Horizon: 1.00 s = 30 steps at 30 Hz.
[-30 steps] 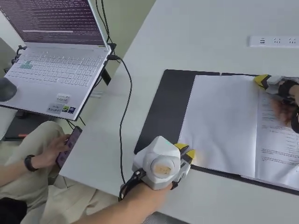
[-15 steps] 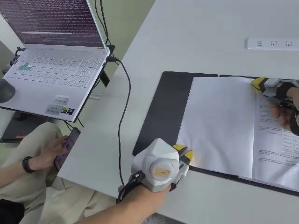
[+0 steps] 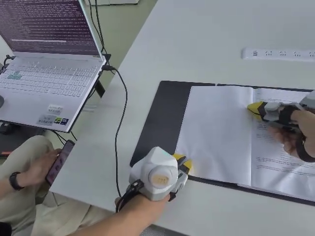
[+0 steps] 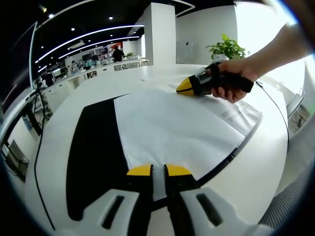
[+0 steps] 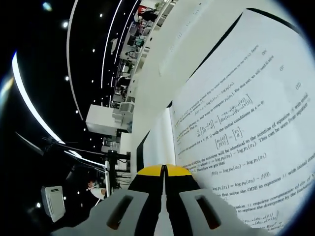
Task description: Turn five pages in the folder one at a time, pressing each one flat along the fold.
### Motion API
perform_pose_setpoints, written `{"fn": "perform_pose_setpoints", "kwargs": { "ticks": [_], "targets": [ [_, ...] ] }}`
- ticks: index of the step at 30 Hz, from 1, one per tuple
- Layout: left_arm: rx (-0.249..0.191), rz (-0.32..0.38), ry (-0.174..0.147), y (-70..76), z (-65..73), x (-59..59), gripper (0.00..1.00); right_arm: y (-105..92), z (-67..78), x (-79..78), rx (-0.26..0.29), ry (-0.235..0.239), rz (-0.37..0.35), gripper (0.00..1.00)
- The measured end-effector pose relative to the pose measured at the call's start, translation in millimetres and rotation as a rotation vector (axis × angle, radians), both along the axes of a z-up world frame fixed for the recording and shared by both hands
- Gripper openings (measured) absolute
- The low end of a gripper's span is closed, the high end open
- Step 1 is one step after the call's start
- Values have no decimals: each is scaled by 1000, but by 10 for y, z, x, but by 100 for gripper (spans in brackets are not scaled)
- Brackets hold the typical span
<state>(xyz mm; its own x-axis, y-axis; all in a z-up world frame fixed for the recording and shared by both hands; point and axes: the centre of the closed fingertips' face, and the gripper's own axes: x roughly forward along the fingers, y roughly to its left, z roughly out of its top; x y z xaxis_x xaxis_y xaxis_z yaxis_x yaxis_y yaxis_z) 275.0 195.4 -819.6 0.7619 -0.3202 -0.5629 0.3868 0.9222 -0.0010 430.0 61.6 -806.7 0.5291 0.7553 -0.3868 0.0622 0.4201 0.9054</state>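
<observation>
**Two grippers share the page: one anchors, one creases**

Both tools are on the open folder [image 3: 165, 118], which lies flat on the white counter [image 3: 206, 44] with its black cover spread out to the left. A turned page [image 3: 216, 132], blank side up, lies over that cover, and a printed page [image 3: 280, 162] faces it on the right.

The left gripper [image 3: 183, 162] sits at the near corner of the turned page. Its jaws are drawn all but together, leaving a thin slit. I cannot tell whether any paper is nipped in that slit. Its position suggests it is there to pin the corner, so the sheet cannot lift or slide while the other tool works.

The right gripper [image 3: 254, 109] is held in a hand [image 3: 295, 128], with its jaws fully closed and nothing between them. Its yellow tip touches the paper at the fold [image 3: 252, 142], toward the far end. Its own view looks straight along the line where the blank page meets the printed one. Closed jaws make a single blunt nose, which suits rubbing a crease better than spread tips would.

By my reading, this is the pressing step for the page now lying on the left. The stroke seems set to run along the fold toward the near edge. How many of the five pages are done cannot be judged from what lies here.
</observation>
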Motion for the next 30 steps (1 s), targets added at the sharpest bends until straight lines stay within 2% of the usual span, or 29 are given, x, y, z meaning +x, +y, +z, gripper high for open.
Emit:
{"fn": "perform_pose_setpoints", "kwargs": {
  "ticks": [3,9,12,21,26,30],
  "targets": [
    [-2,2,0,1,8,-8,7,8,5,-160,2,-3,30,0],
    [8,0,3,4,10,-12,7,6,32,-425,32,8,41,0],
    [13,-2,7,4,15,-15,7,47,5,-634,34,17,101,0],
    [12,5,8,9,5,-13,7,79,-15,-1052,46,38,139,0],
    [17,7,4,4,5,-16,7,98,-13,-1381,64,52,173,0],
    [29,0,1,-3,4,-17,7,96,-2,-1563,82,51,185,0]
  ]
}}
